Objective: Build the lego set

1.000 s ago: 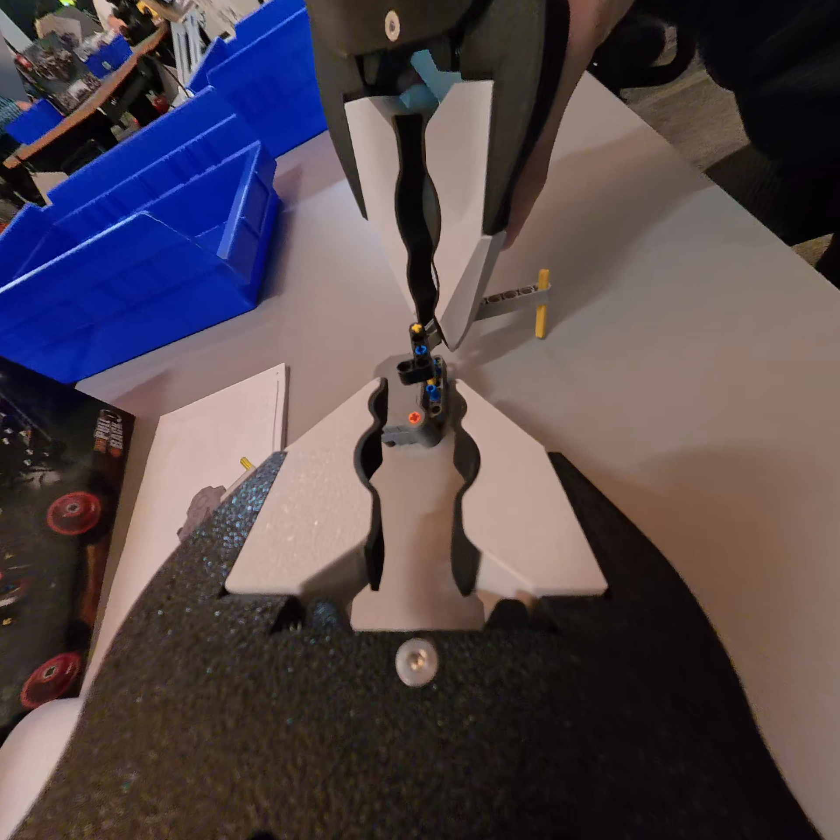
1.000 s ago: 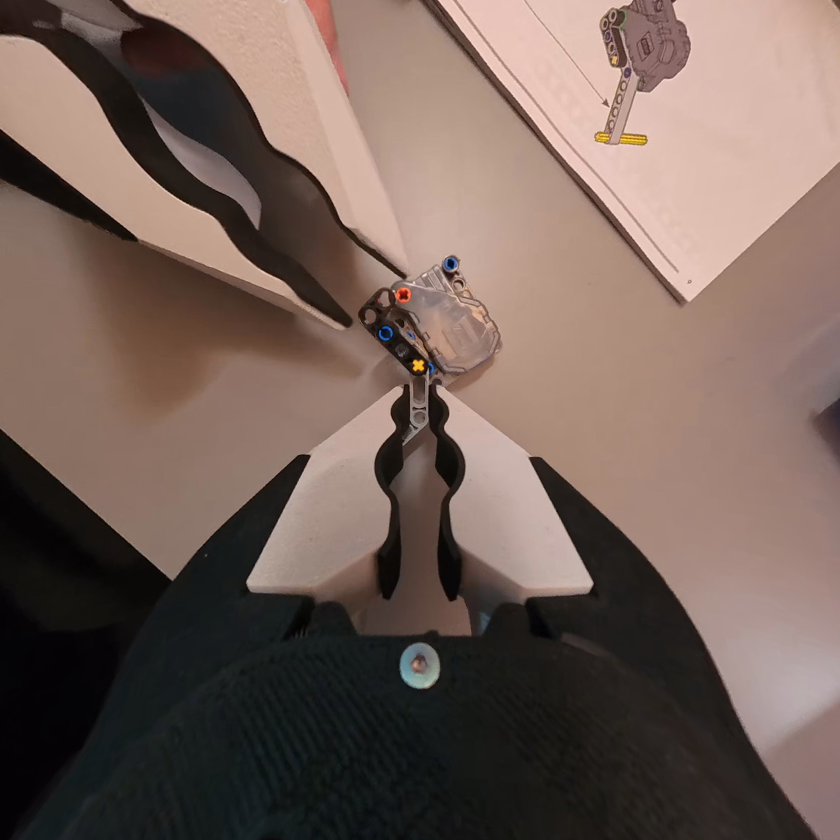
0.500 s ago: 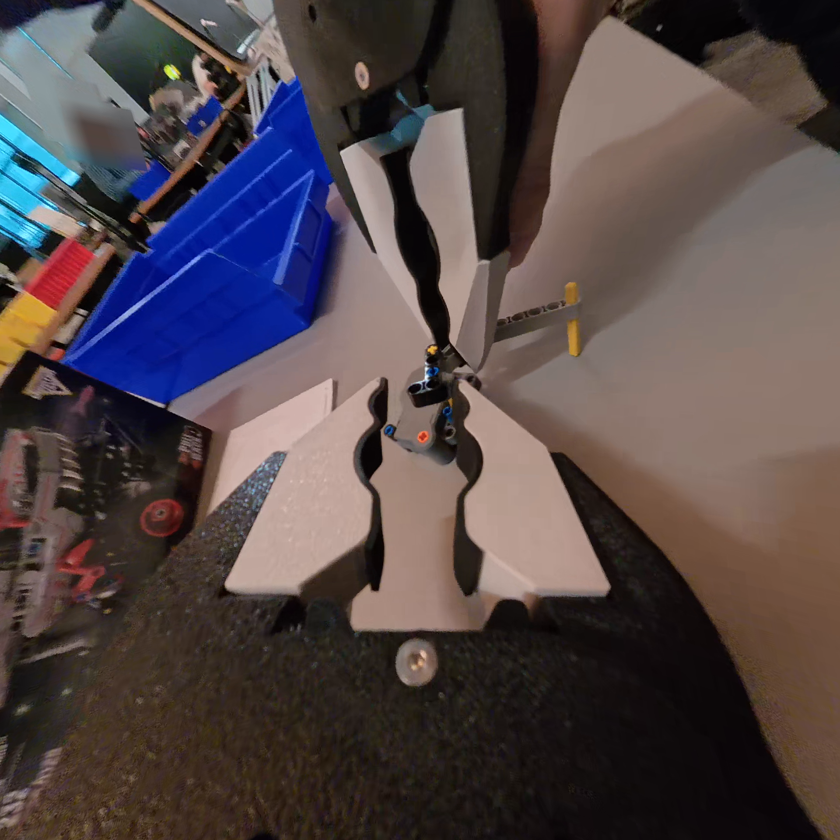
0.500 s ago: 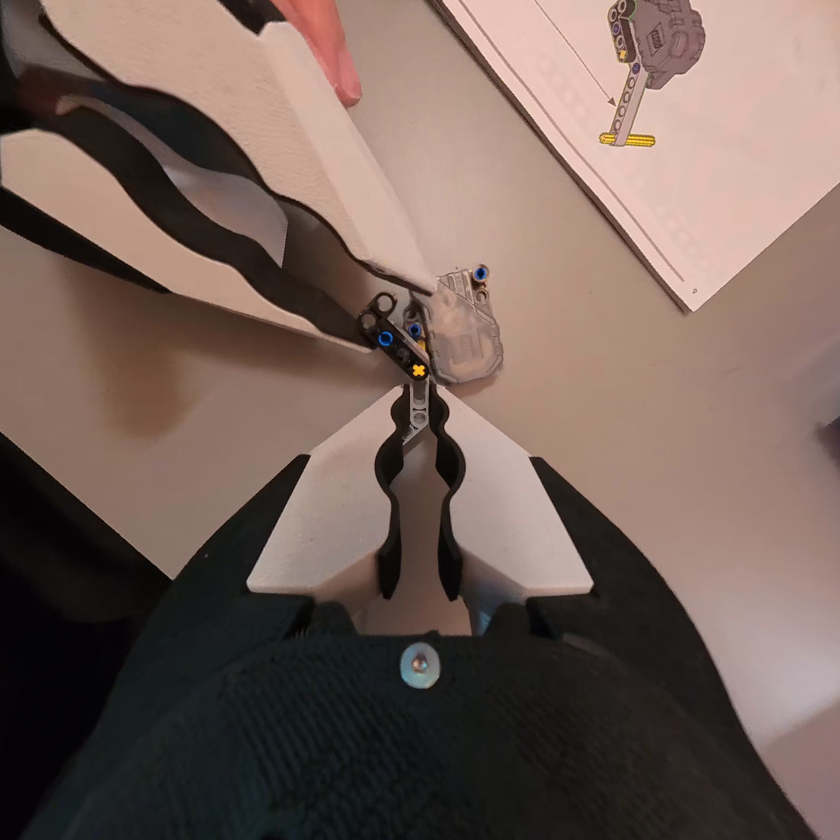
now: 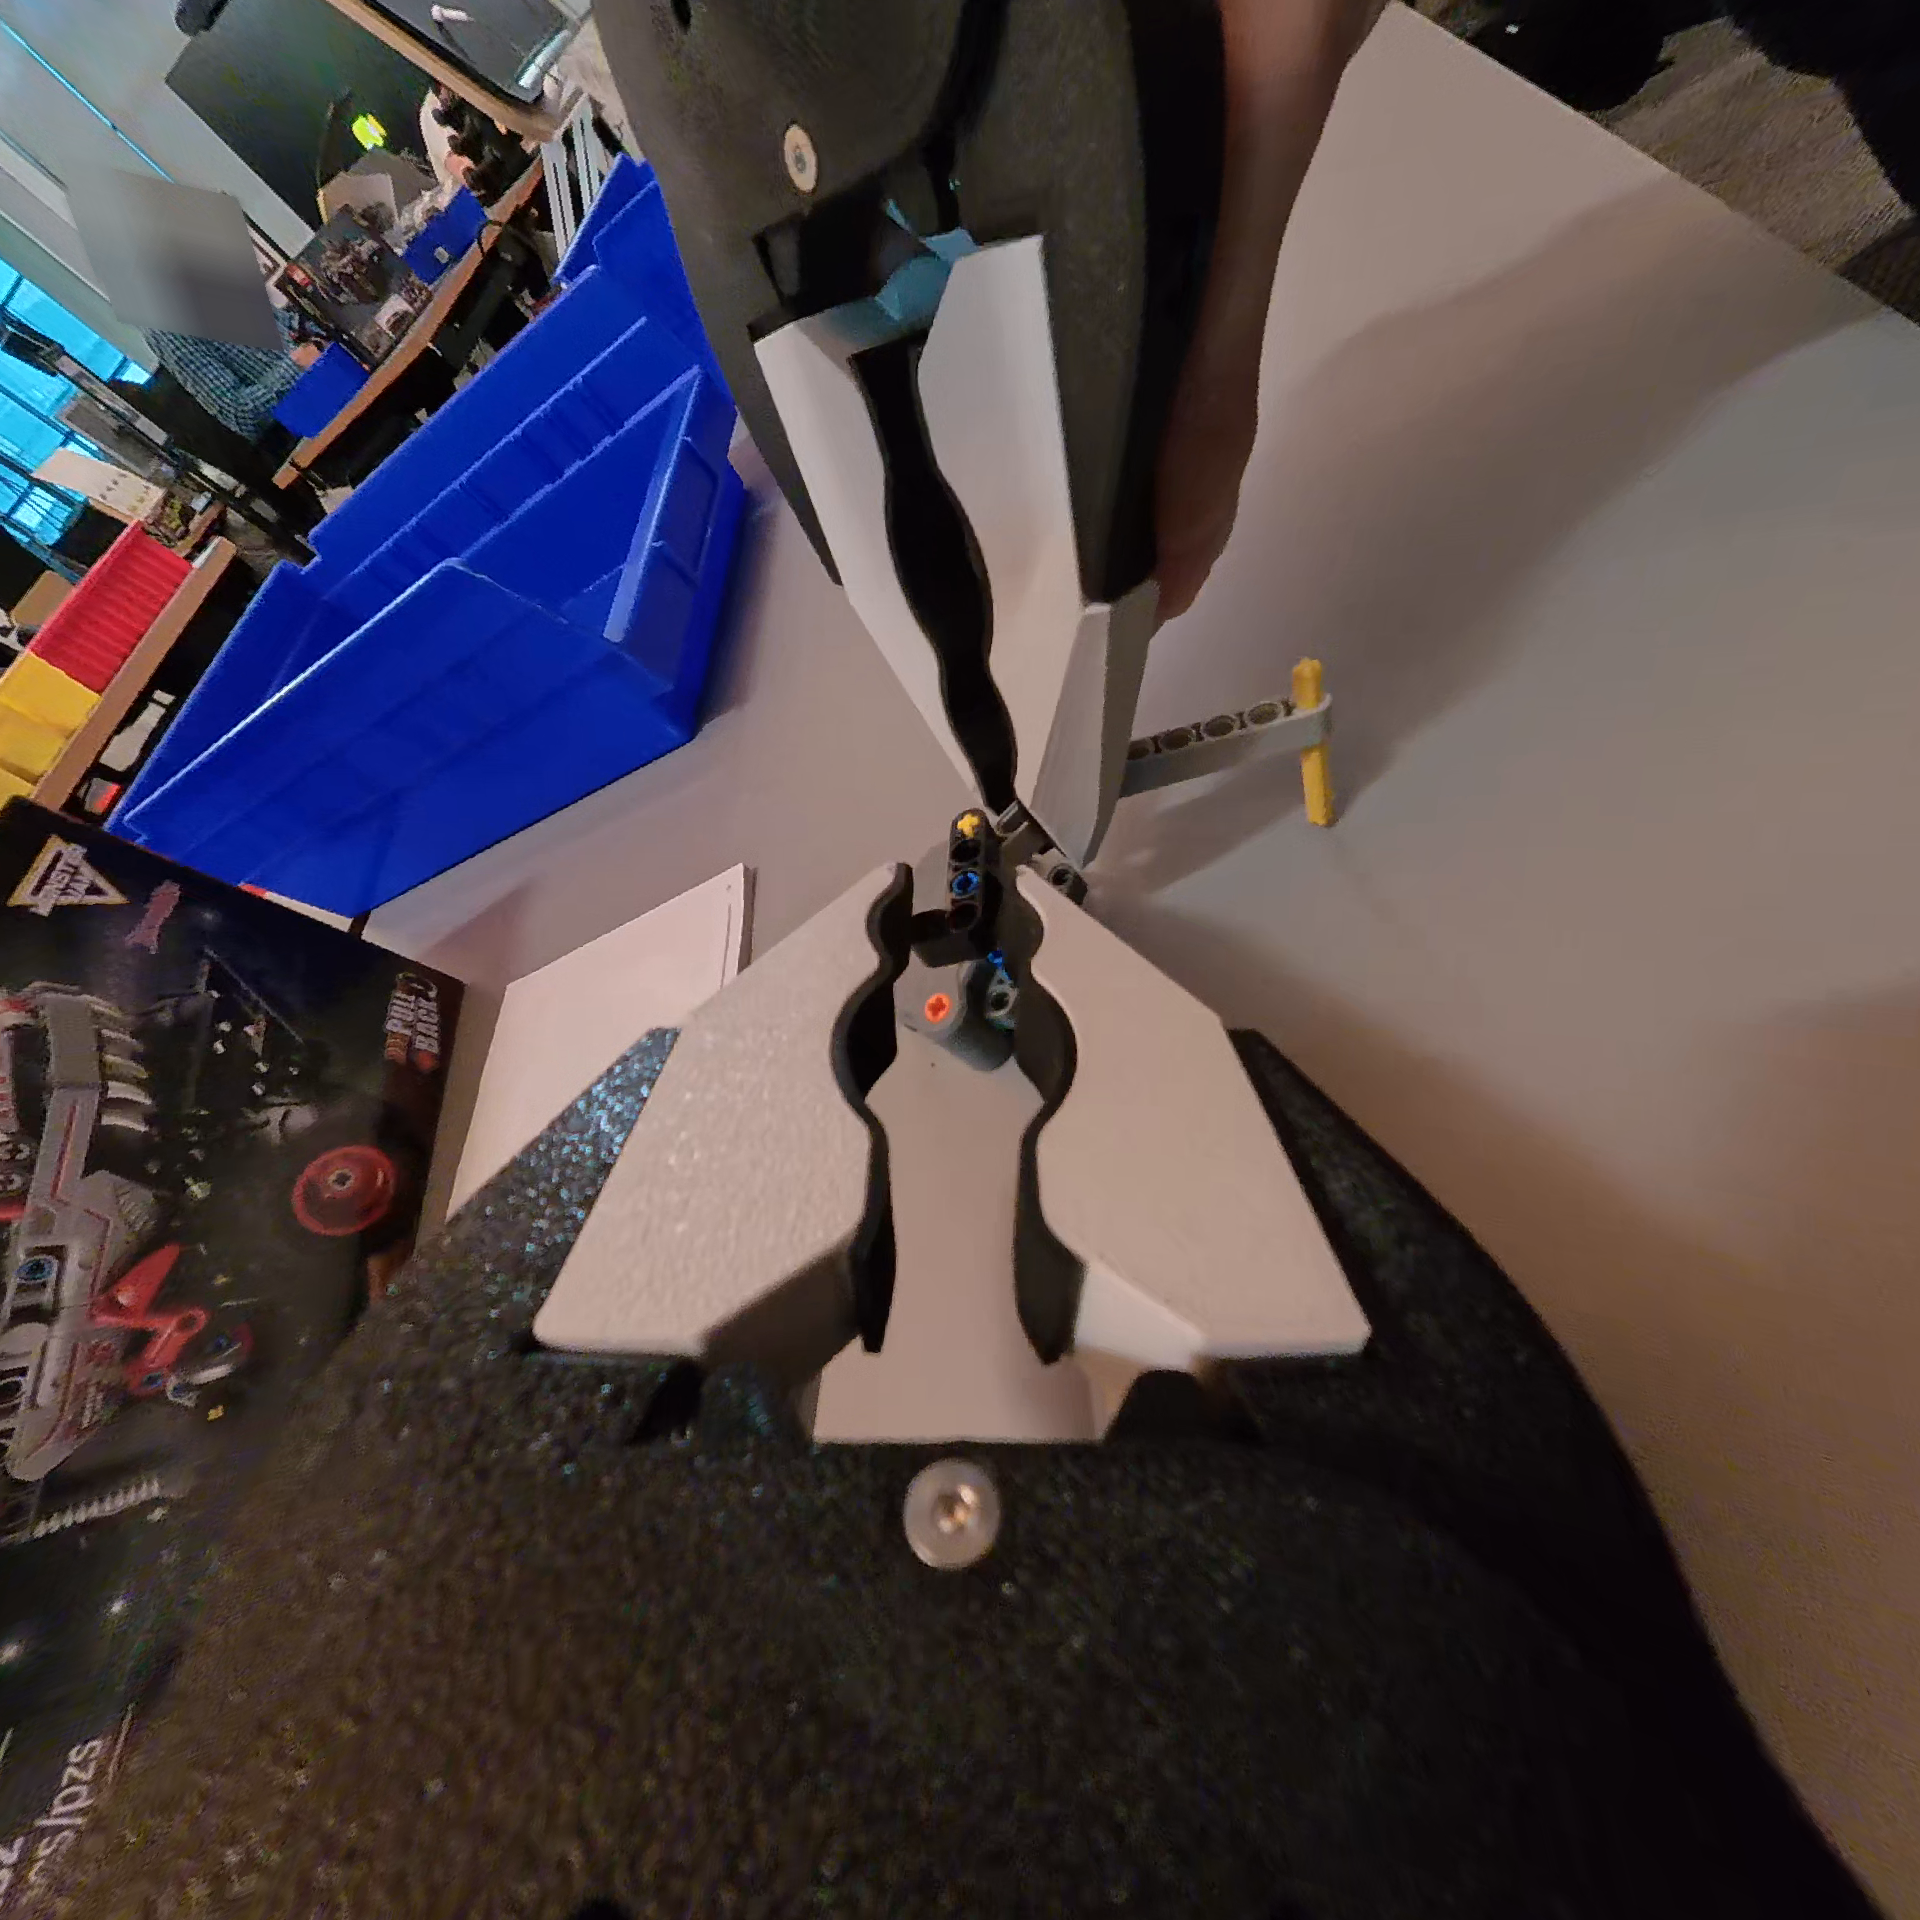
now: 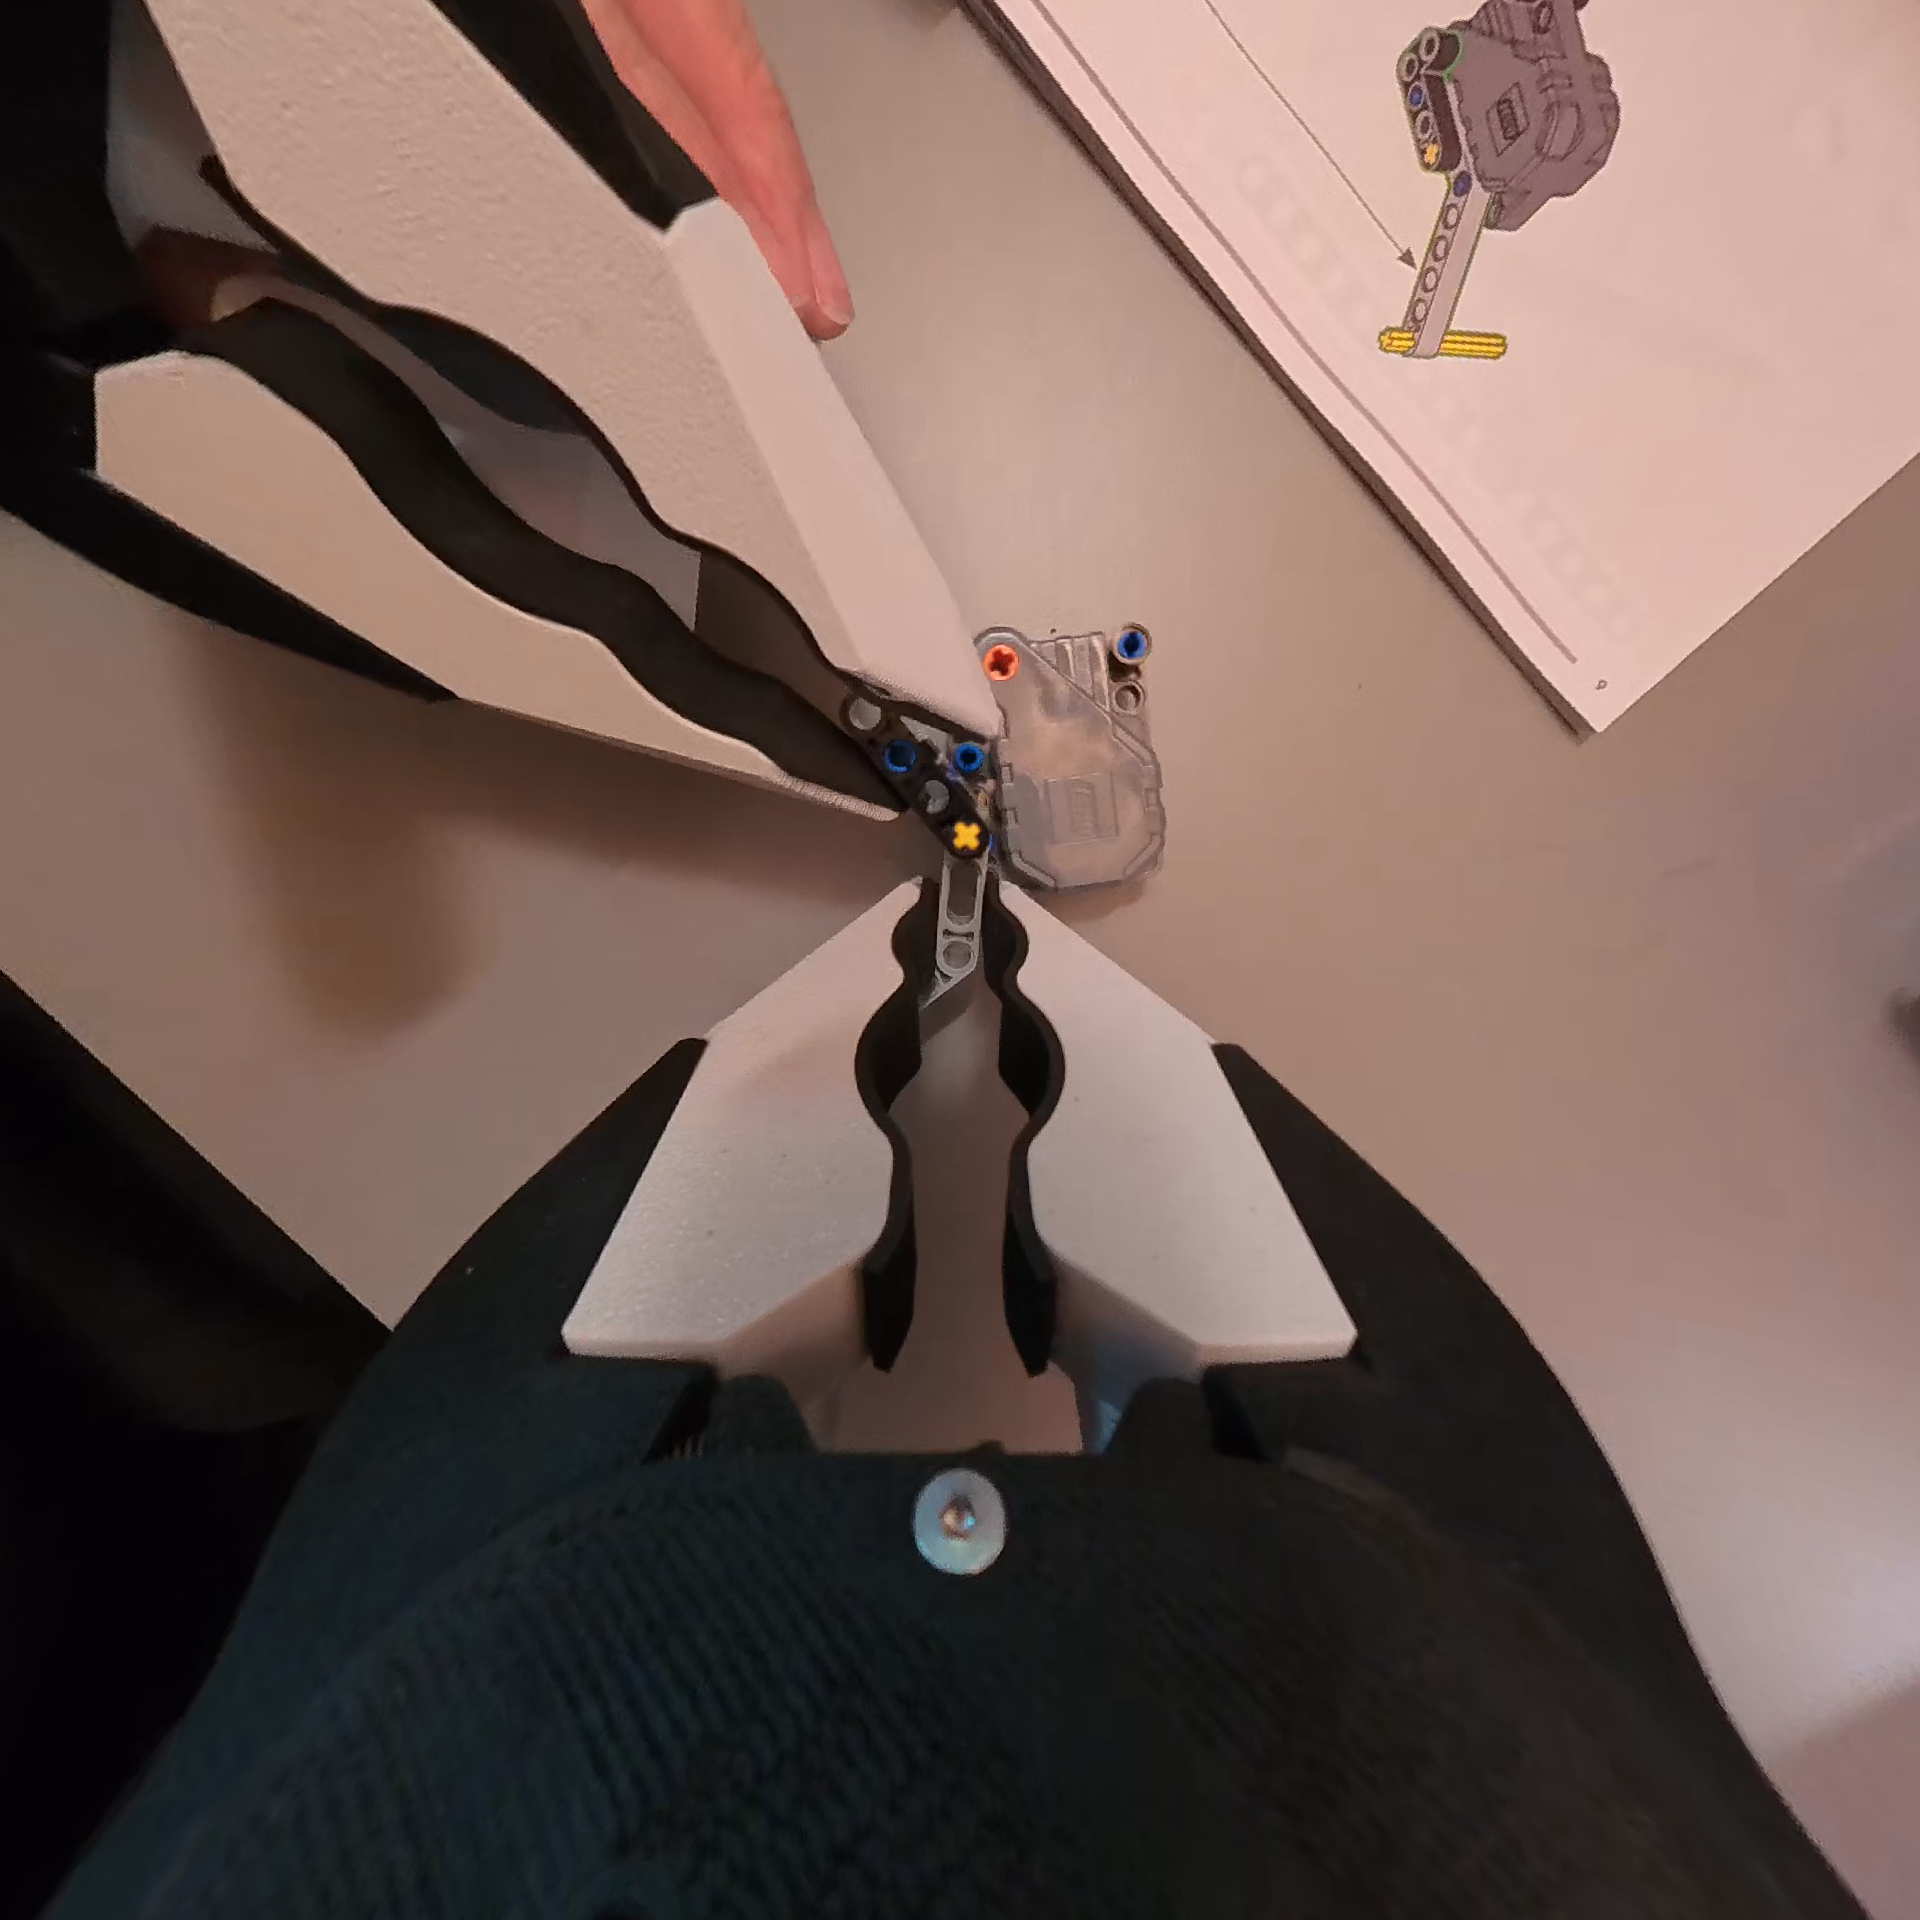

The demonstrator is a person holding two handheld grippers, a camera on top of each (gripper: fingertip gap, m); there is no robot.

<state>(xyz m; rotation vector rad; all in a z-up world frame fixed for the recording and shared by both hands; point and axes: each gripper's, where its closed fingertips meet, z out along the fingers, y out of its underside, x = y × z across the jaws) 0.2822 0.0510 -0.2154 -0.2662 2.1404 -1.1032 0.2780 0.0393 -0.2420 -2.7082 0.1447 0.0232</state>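
A grey motor block [image 6: 1081, 769] with an orange pin lies on the table, joined to a short black beam [image 6: 914, 769] with blue pins and a yellow axle end. My left gripper [image 5: 958, 883] is shut on the black beam, with the motor block [image 5: 961, 1029] between its fingers. It also shows in the right wrist view [image 6: 935, 764], coming in from the upper left. My right gripper [image 6: 958, 904] is shut on a light grey beam [image 6: 956, 925] that meets the black beam at the yellow axle end. In the left wrist view the right gripper [image 5: 1023, 816] comes down from above. The grey beam [image 5: 1216, 738] sticks out behind it and carries a yellow axle [image 5: 1311, 743].
An open instruction booklet [image 6: 1558, 364] lies to the upper right of the motor block. Blue bins [image 5: 468, 623] stand at the far left of the table. The set's box [image 5: 156, 1143] and a white sheet [image 5: 613, 997] lie at the near left. A person's fingers [image 6: 800, 239] rest on the left gripper. The grippers are tip to tip, or close to it.
My left gripper has moved forward around the assembly, tilted, and closed on the black beam. The motor block has turned a little. My right gripper has kept its grip on the grey beam.
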